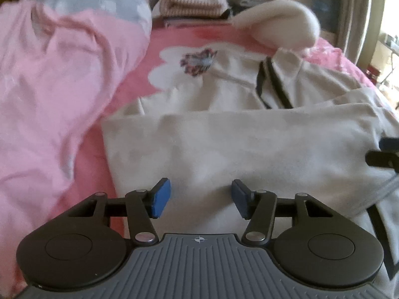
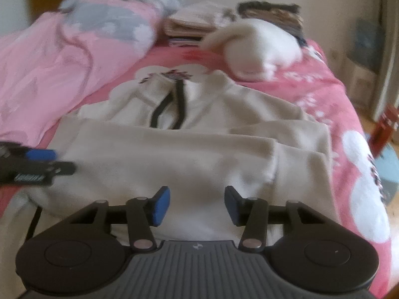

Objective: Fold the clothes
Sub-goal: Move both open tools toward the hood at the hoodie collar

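A cream hoodie (image 1: 249,144) with black drawstrings (image 1: 274,84) lies on a bed with a pink flower-print sheet (image 1: 139,79), its lower part folded up over the chest. The left gripper (image 1: 201,198) hovers over the folded cloth, jaws apart with nothing between the blue pads. The right gripper (image 2: 197,205) likewise stands released above the same garment. A pink duvet (image 1: 54,74) is bunched to the left; stacked folded clothes (image 1: 192,0) sit at the bed's far end.

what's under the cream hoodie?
The cream hoodie lies on a pink bedspread with white flower prints; one flower peeks out past its hood. How the spread looks beneath the hoodie is covered.
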{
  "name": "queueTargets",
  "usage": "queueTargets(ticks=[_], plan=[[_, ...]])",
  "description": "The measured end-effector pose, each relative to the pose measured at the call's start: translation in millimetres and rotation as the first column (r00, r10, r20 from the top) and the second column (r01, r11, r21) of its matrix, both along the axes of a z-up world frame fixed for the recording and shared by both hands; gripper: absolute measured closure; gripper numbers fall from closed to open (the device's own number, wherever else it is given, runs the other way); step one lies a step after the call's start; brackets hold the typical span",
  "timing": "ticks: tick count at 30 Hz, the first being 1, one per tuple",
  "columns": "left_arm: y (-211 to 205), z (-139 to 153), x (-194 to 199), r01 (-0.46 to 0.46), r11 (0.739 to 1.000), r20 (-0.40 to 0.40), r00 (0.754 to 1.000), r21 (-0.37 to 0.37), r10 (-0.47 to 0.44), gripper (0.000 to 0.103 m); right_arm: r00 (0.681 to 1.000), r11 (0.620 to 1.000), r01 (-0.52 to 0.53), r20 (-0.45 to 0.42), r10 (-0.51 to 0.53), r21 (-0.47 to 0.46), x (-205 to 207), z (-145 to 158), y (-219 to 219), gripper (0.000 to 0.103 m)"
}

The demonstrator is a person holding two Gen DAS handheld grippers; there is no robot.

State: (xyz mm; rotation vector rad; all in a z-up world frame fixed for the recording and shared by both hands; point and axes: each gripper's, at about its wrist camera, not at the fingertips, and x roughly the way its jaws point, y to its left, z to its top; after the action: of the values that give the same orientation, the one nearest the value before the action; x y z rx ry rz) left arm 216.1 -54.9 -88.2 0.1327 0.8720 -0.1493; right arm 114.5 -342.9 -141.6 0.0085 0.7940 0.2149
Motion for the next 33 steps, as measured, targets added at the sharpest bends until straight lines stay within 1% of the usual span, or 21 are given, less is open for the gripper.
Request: queueTargets(ticks=[2,4,5,7,8,9,10,11,12,13,14,16,18,19,20,22,24,27,28,32,33], plan=[[-0.6,-4.8,0.7,-0.004,1.0,0.006,1.0,0.001,0.004,0.045,0.999,0.999,-0.038,-0.021,0.038,-0.004,-10.5,-14.8,2.3,0.054],[-3.7,-5.2,0.9,0.005,1.0,0.012,1.0,0.018,-0.005,0.044,0.998,0.998,-0.052,0.028,0.052,-0.027,-31.4,-23.2,1.3,0.055],[-4.2,-4.9,1.8,0.005,1.0,0.011,1.0,0.019,-0.005,0.042,0.998,0.998,-0.053,0.037,0.054,-0.033,-37.8,-22.0,0.5,0.055],[-4.2,-4.3,3.9,0.002,1.0,0.007,1.0,0.02,-0.002,0.039,0.998,0.998,-0.052,0.026,0.053,-0.036,-43.1,-15.5,-1.3,0.055],[-4.7,-2.1,3.8,0.001,1.0,0.014,1.0,0.021,-0.001,0.038,0.998,0.998,-0.056,0.024,0.057,-0.043,-41.4,-10.6,-1.1,0.059],[-5.3,0.8,3.1,0.0,1.0,0.024,1.0,0.022,-0.001,0.037,0.998,0.997,-0.058,0.03,0.06,-0.045,-37.8,-4.7,-0.8,0.062],[-5.9,3.8,2.4,0.0,1.0,0.034,0.999,0.022,0.0,0.036,0.997,0.998,-0.057,0.051,0.059,-0.038,-32.9,2.4,-1.5,0.062],[-7.3,7.6,-0.7,0.005,1.0,0.056,0.998,0.018,-0.006,0.031,0.996,0.998,-0.053,0.076,0.055,-0.032,-26.4,8.1,-2.0,0.062],[-9.1,11.7,-4.8,0.014,1.0,0.085,0.996,0.01,-0.015,0.021,0.995,0.998,-0.051,0.089,0.053,-0.034,-18.0,11.0,-1.0,0.062],[-12.6,13.0,-8.0,0.031,0.999,0.099,0.995,0.012,-0.032,0.018,0.993,0.998,-0.048,0.103,0.052,-0.037,-9.7,13.9,0.0,0.062],[-17.9,10.6,-9.9,0.057,0.998,0.089,0.994,0.022,-0.059,0.017,0.992,0.998,-0.046,0.115,0.05,-0.04,-1.3,16.3,1.1,0.062],[-29.3,-2.7,-12.6,0.117,0.992,0.022,0.993,0.05,-0.118,0.017,0.994,0.997,-0.048,0.098,0.053,-0.055,15.4,7.3,3.5,0.062],[-34.5,-10.7,-19.6,0.13,0.987,0.043,0.99,0.09,-0.134,0.013,0.999,0.997,-0.013,0.046,0.017,-0.081,32.7,-12.3,-0.1,0.062],[-34.1,-11.8,-20.2,0.129,0.987,0.043,0.99,0.093,-0.133,0.012,1.0,0.996,0.01,0.019,-0.009,-0.093,41.3,-22.1,-3.0,0.063],[-32.7,-11.9,-19.2,0.126,0.988,0.035,0.991,0.087,-0.129,0.011,0.999,0.997,0.036,0.014,-0.035,-0.072,45.5,-22.3,-7.4,0.063],[-28.0,-11.5,-13.8,0.108,0.992,0.004,0.994,0.064,-0.108,0.006,0.996,0.996,0.085,0.003,-0.085,-0.031,53.6,-22.5,-15.5,0.069],[-25.7,-11.2,-9.7,0.104,0.993,-0.019,0.995,0.053,-0.103,0.003,0.997,0.997,0.075,0.01,-0.075,-0.024,56.1,-17.5,-10.1,0.068],[-26.4,-9.9,-7.5,0.099,0.994,-0.037,0.995,0.053,-0.097,0.002,0.998,0.998,0.06,0.018,-0.06,-0.016,60.4,-10.9,-2.1,0.068],[-27.7,-10.0,-8.0,0.095,0.994,-0.039,0.995,0.057,-0.093,0.002,0.998,0.997,0.061,-0.006,-0.061,-0.044,68.5,-18.5,-0.4,0.068],[-30.4,-10.1,-8.5,0.085,0.994,-0.046,0.996,0.064,-0.082,0.002,0.993,0.993,0.113,-0.021,-0.113,-0.018,89.2,-26.6,-11.1,0.069],[-30.3,-10.0,-8.0,0.083,0.995,-0.049,0.996,0.064,-0.08,0.002,0.991,0.991,0.13,-0.021,-0.13,-0.01,89.2,-21.6,-12.1,0.069]])
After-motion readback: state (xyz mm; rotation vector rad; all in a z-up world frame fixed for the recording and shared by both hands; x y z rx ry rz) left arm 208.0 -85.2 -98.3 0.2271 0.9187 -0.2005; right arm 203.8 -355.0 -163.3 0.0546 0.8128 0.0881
